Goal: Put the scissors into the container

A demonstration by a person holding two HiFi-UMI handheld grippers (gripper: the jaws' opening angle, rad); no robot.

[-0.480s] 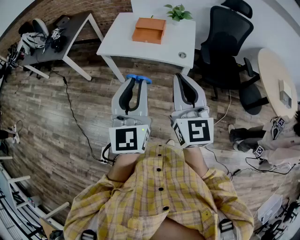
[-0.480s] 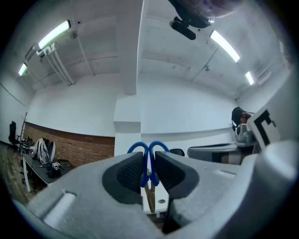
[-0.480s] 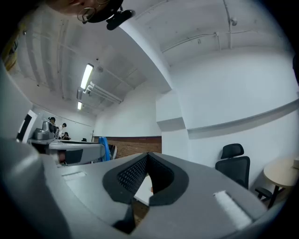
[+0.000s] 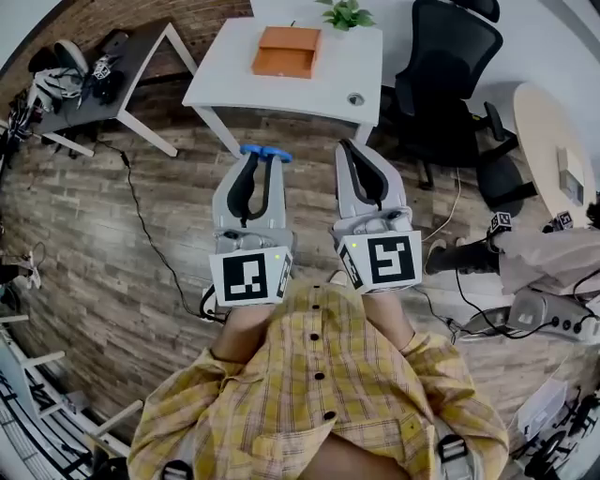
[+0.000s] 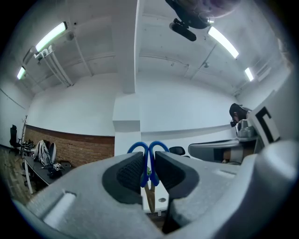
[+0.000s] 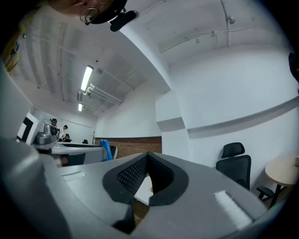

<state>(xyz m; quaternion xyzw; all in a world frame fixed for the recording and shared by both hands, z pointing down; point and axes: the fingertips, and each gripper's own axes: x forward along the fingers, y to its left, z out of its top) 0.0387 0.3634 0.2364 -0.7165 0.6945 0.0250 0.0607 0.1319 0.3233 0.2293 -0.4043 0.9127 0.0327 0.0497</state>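
Observation:
My left gripper (image 4: 263, 159) is shut on a pair of blue-handled scissors (image 4: 265, 152), whose loops stick out past the fingertips. In the left gripper view the scissors (image 5: 148, 164) stand clamped between the black pads, blue loops up and pale blades down. My right gripper (image 4: 350, 150) is beside it, shut with nothing between its pads (image 6: 140, 173). Both are held above the wooden floor, short of the white table (image 4: 225, 80). An orange container (image 4: 285, 52) lies on that table, well ahead of both grippers.
A potted plant (image 4: 345, 13) stands at the table's far edge. A black office chair (image 4: 444, 70) is right of the table. A dark desk with gear (image 4: 80, 80) stands at the left, a round table (image 4: 553, 150) at the right. A black cable (image 4: 148, 220) runs over the floor.
Both grippers have moved a little toward the white table, and the view has shifted with them. The scissors stay clamped in the left gripper.

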